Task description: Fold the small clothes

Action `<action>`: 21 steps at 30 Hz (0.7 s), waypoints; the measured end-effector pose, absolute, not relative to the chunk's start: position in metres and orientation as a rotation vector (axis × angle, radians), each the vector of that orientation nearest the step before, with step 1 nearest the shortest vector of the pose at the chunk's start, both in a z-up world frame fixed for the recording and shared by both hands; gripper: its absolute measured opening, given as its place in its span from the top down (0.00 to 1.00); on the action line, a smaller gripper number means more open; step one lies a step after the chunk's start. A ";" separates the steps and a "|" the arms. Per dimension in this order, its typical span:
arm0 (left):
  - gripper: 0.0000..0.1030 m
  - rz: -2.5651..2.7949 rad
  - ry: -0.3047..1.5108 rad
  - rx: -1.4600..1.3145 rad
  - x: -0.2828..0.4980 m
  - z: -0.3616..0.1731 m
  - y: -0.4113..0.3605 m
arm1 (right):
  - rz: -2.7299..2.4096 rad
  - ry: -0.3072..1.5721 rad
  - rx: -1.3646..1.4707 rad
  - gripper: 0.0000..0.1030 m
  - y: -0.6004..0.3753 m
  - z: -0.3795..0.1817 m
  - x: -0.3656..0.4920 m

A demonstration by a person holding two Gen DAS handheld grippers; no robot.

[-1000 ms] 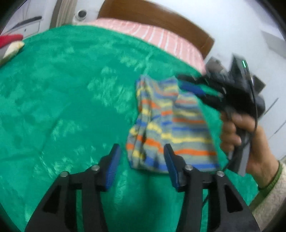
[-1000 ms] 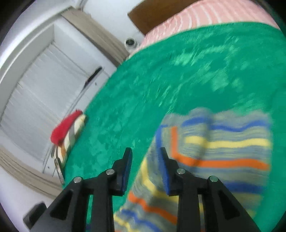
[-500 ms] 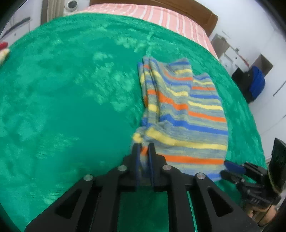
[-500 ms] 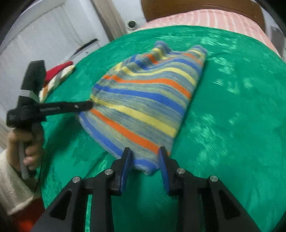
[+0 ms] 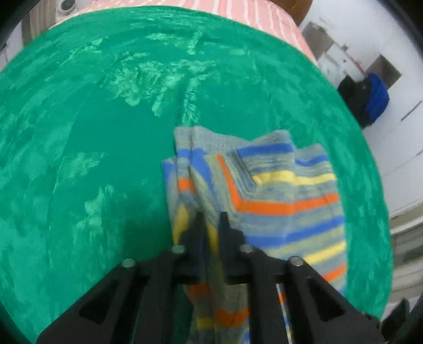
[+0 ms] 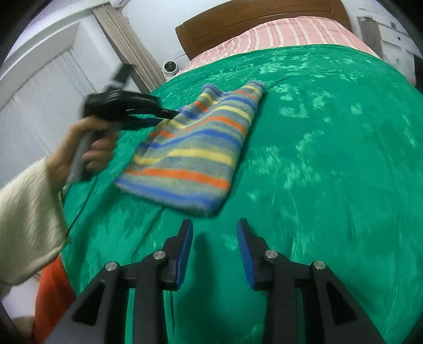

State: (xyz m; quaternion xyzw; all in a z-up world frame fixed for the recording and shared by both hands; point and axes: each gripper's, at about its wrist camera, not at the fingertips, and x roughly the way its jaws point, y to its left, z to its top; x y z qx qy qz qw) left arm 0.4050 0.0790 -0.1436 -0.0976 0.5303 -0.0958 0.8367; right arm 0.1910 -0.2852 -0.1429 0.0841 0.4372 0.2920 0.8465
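Note:
A small knitted garment (image 5: 277, 198) with blue, yellow and orange stripes lies on the green blanket (image 5: 105, 132). My left gripper (image 5: 210, 215) pinches its left edge; the jaws are closing on the cloth, which hangs lifted and bunched into folds. In the right wrist view the garment (image 6: 190, 153) lies ahead, with the left gripper (image 6: 171, 115) holding its far left side, raised off the blanket. My right gripper (image 6: 214, 222) hovers just short of the near corner; its jaws are opening and hold nothing.
The blanket (image 6: 317, 158) covers a bed with a pink striped sheet (image 6: 290, 34) and a wooden headboard (image 6: 251, 23). A hand (image 6: 90, 148) in a cream sleeve (image 6: 26, 217) carries the left gripper. A dark blue bag (image 5: 370, 98) sits on the floor beyond the bed.
My left gripper shut on the garment's edge and carried it forward over the cloth. The right gripper drew back from the near corner, which now lies free in front of it.

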 end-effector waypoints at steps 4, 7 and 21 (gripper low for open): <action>0.92 -0.147 1.060 -0.223 0.403 -0.147 0.092 | 0.623 0.924 0.205 0.66 -0.294 -0.149 0.186; 0.82 -0.127 1.032 -0.254 0.396 -0.148 0.098 | 0.626 0.934 0.227 0.66 -0.295 -0.160 0.191; 0.34 0.034 0.801 -0.090 0.322 -0.075 0.122 | 0.618 0.876 0.148 0.56 -0.286 -0.158 0.179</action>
